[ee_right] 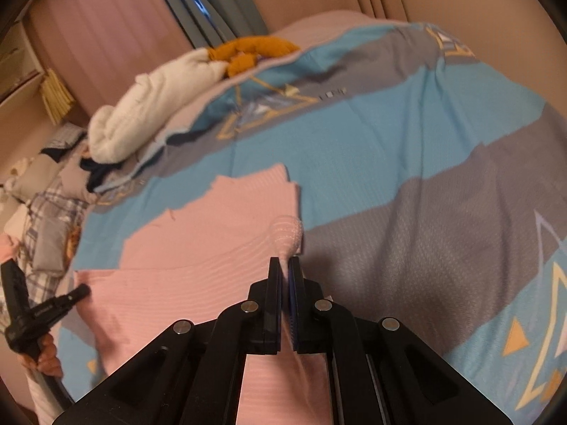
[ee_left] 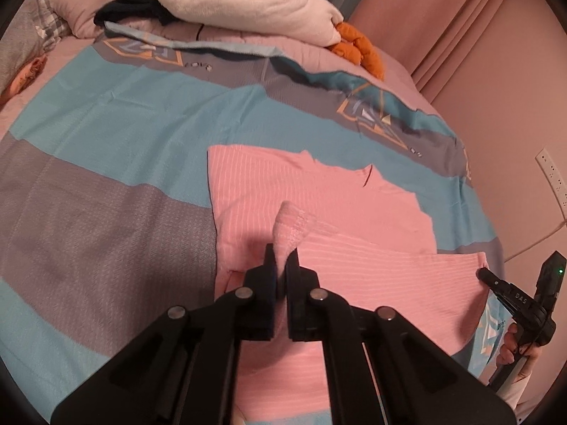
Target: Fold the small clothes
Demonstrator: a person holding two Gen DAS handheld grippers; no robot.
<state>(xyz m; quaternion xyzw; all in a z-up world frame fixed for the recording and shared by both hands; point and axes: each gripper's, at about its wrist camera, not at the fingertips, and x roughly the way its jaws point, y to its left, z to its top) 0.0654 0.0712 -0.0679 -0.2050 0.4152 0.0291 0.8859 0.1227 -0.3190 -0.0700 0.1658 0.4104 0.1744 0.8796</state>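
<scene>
A pink ribbed garment (ee_left: 319, 198) lies on the blue and grey bedspread (ee_left: 117, 134), its near part lifted and folded over. My left gripper (ee_left: 282, 258) is shut on a pinched edge of the pink fabric that sticks up between its jaws. In the right wrist view my right gripper (ee_right: 285, 265) is shut on another pinched edge of the same garment (ee_right: 219, 233). Each gripper shows in the other's view, the right one (ee_left: 483, 273) and the left one (ee_right: 83, 290), both at the garment's near edge.
A white fluffy blanket (ee_left: 248, 3), an orange plush toy (ee_left: 361, 47) and dark clothes (ee_left: 131, 3) lie at the far side of the bed. Pink curtains (ee_left: 460, 28) and a wall socket (ee_left: 553, 173) stand to the right. The bedspread (ee_right: 425, 177) spreads out around the garment.
</scene>
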